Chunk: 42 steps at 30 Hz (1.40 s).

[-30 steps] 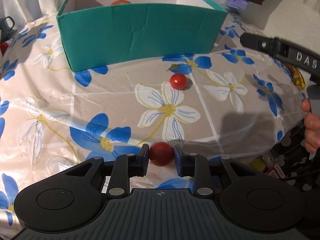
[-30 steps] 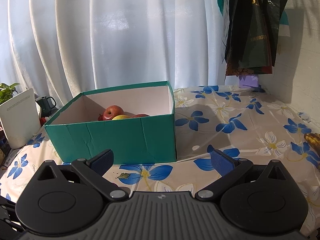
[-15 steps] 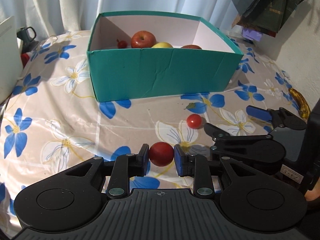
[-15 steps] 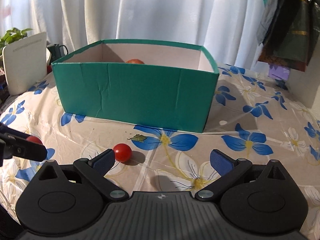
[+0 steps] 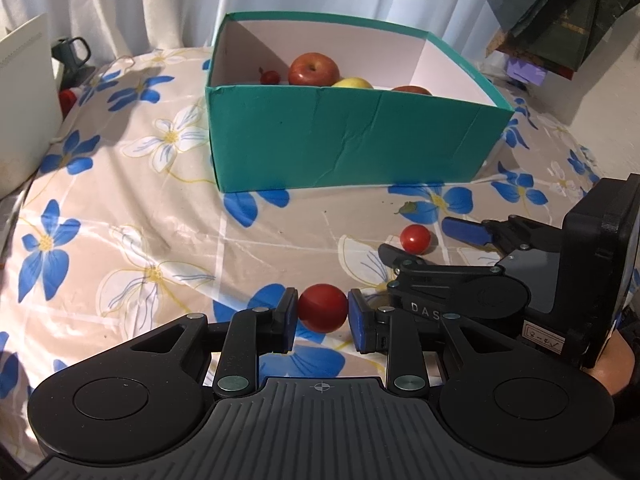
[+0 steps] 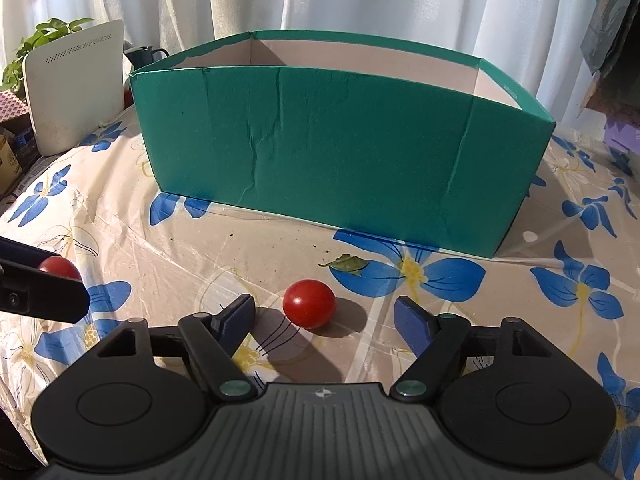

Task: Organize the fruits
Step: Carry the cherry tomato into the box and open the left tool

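Note:
My left gripper (image 5: 322,314) is shut on a small red tomato (image 5: 323,308), held above the flowered tablecloth; the same tomato shows in the right wrist view (image 6: 60,267). A second red tomato (image 6: 309,303) lies on the cloth between the spread fingers of my open right gripper (image 6: 325,317), untouched. In the left wrist view this tomato (image 5: 415,239) lies at the tips of the right gripper (image 5: 424,240). The green box (image 5: 352,136) behind holds a red apple (image 5: 314,69), a yellow fruit (image 5: 352,83), another red fruit (image 5: 411,89) and a small red one (image 5: 270,77).
A green box wall (image 6: 340,152) stands just beyond the loose tomato. A white router-like device (image 6: 74,84), a dark mug (image 5: 74,52) and a plant (image 6: 44,38) stand at the table's far left. Dark bags (image 5: 560,12) hang at the right. A dry leaf (image 6: 346,262) lies on the cloth.
My right gripper has dropped to the table and come up to the loose tomato, fingers now either side of it. My left gripper has lifted and pulled back with its tomato.

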### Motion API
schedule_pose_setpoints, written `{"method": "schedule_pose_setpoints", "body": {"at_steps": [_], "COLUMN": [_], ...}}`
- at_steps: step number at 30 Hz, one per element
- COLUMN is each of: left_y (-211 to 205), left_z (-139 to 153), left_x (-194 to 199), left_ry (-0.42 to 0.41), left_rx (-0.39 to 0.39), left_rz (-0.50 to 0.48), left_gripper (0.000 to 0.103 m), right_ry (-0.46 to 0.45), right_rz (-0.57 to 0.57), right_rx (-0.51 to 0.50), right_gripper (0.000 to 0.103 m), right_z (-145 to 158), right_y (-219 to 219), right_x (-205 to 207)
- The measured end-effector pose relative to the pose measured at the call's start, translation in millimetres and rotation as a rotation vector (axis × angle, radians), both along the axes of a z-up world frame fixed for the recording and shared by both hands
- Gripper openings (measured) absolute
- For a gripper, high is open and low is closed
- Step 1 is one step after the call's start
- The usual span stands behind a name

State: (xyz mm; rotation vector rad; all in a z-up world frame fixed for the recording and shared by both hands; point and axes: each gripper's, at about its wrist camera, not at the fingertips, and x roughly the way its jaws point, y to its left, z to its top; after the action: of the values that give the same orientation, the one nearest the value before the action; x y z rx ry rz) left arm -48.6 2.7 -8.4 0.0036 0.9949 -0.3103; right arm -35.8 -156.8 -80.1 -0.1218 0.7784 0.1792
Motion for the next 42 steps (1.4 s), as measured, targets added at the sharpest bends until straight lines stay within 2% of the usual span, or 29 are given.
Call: {"method": "schedule_pose_setpoints", "body": {"at_steps": [3, 8, 12, 18, 22, 26, 31, 36, 42], "left_y": [1, -1, -4, -9, -18, -37, -60, -73, -78], "left_z": [0, 1, 1, 12, 37, 62, 80, 79, 68], "left_x": [1, 5, 8, 20, 40, 64, 79, 88, 110], "left_ry": [-0.002, -0.003, -0.005, -0.034, -0.124, -0.215, -0.286, -0.291, -0.287], "left_rx": [-0.002, -0.006, -0.004, 0.021, 0.067, 0.106, 0.13, 0.127, 0.147], "left_rz": [0.001, -0.007, -0.014, -0.007, 0.031, 0.052, 0.017, -0.022, -0.008], "left_gripper": [0.03, 0.03, 0.03, 0.03, 0.03, 0.03, 0.03, 0.03, 0.03], "right_ry": [0.002, 0.007, 0.004, 0.008, -0.02, -0.091, -0.205, -0.249, -0.255], "right_rz": [0.019, 0.031, 0.035, 0.026, -0.016, -0.075, -0.146, -0.22, -0.273], "right_rx": [0.009, 0.025, 0.024, 0.035, 0.042, 0.057, 0.07, 0.073, 0.054], "right_gripper": [0.057, 0.046, 0.027, 0.026, 0.026, 0.026, 0.026, 0.026, 0.026], "right_z": [1, 2, 3, 4, 17, 40, 71, 83, 85], "right_y": [3, 3, 3, -2, -10, -23, -37, -48, -54], "right_x": [2, 1, 2, 0, -6, -14, -25, -30, -30]}}
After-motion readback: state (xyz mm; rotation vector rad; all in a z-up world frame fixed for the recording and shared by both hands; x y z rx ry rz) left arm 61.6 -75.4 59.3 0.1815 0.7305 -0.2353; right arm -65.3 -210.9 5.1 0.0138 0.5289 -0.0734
